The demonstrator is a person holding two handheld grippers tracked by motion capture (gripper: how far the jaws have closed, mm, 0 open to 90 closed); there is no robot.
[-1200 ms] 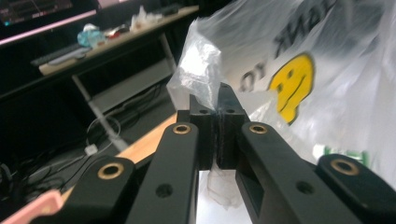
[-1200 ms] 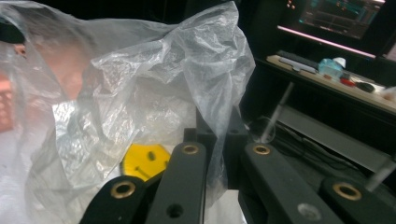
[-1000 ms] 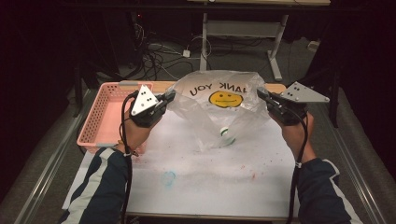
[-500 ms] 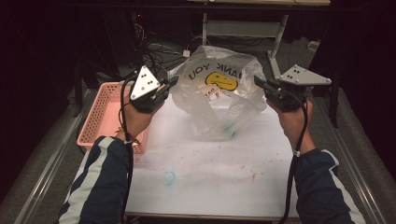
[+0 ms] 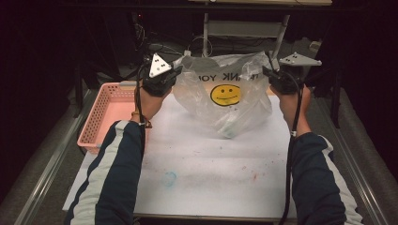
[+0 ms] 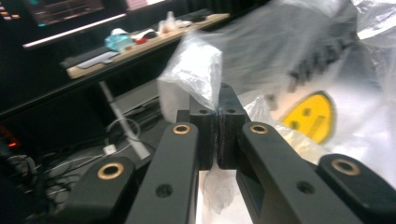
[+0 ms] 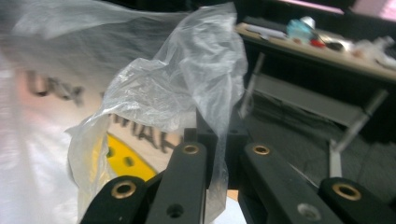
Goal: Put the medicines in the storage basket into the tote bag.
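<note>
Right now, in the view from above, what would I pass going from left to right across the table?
Pink basket → left gripper → clear plastic bag with a yellow smiley → right gripper.

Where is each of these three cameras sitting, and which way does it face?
High view: above the person's side, looking down on the white table; both striped sleeves, left gripper, right gripper.
Left gripper view: rides that gripper; shut jaws.
Right gripper view: likewise.
All share the clear plastic smiley-face bag.
</note>
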